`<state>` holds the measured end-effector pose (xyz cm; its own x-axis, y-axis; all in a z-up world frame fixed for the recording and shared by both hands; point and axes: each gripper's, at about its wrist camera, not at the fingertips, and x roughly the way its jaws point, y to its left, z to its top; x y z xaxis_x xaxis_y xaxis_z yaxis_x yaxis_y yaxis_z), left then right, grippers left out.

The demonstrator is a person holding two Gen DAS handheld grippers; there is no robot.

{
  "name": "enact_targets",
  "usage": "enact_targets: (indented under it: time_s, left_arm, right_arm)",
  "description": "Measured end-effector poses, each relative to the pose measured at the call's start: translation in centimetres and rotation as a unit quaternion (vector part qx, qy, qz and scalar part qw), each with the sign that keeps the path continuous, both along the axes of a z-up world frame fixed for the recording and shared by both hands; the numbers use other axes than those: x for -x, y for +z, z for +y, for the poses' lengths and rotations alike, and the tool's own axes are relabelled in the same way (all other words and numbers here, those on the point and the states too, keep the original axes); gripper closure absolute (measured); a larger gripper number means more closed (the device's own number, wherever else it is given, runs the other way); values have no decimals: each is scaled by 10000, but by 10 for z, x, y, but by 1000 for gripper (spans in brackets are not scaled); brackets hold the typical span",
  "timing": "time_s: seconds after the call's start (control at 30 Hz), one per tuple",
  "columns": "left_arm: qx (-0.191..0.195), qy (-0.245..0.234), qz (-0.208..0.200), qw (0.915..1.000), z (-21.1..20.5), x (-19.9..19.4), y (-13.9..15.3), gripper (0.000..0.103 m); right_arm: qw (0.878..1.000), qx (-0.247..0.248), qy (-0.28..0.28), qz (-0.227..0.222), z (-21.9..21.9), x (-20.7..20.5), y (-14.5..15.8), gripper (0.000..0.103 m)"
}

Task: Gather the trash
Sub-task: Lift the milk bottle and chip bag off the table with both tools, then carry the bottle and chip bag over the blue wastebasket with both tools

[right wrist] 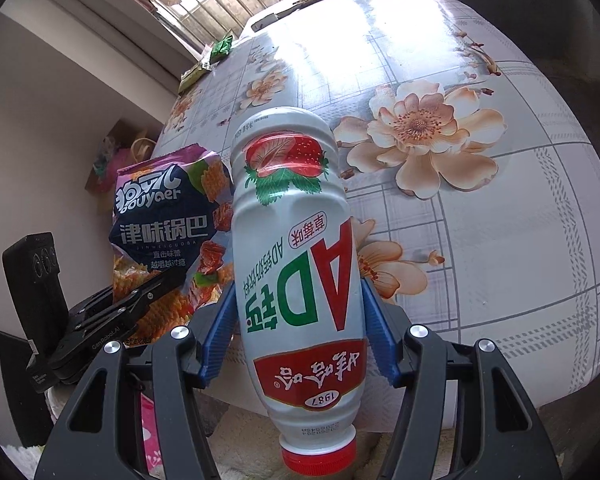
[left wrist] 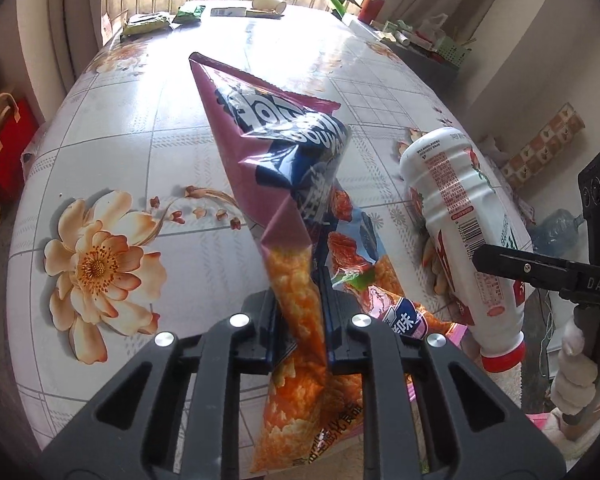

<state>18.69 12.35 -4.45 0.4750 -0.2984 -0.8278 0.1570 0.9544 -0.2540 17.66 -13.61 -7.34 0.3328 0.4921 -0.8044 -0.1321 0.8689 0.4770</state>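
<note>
Above the floral tabletop point(left wrist: 148, 152), your left tool point(left wrist: 298, 320) pinches a crumpled purple-and-orange foil snack bag point(left wrist: 296, 280), while your right tool point(right wrist: 300, 336) clamps a white plastic strawberry-milk bottle point(right wrist: 296, 264), red cap toward you.

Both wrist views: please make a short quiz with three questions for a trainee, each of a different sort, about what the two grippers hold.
1. True or false: the right gripper holds the white bottle with its red cap toward the camera.
2. What is pinched in the left gripper? A) a paper cup B) a snack bag C) a green packet
3. Fill in: the fruit printed on the bottle is a ____.

Key
1. True.
2. B: the snack bag is crumpled between the pads.
3. Strawberry.
</note>
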Motion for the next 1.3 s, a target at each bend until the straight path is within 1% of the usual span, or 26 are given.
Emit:
enact_targets:
  time_s: [0.2,0.7,0.93,1.13,1.3]
  left_arm:
    - [-233,-89,-321,9992,-14,7,16,91]
    - [-564,-118,-825,9949,-32,30,49,92]
    - [-492,-257,-969,9937,-46,39,67,92]
    - [-398,-594,-1178,9905,-75,46,86,92]
    - [-337,-1007,-1283,9860,-114,46,100,92]
  right_arm:
    - [9998,-170,-132,-44,-12,3,5,45]
    - [9978,-528,-296,-281,-41,21,26,45]
    - [9942,-831,-497,-474,-66,40,38,46]
    - [9871,-1136,-864,-728,-108,71,50,46]
    - [9769,-1380,-1339,-929,-158,102,54,46]
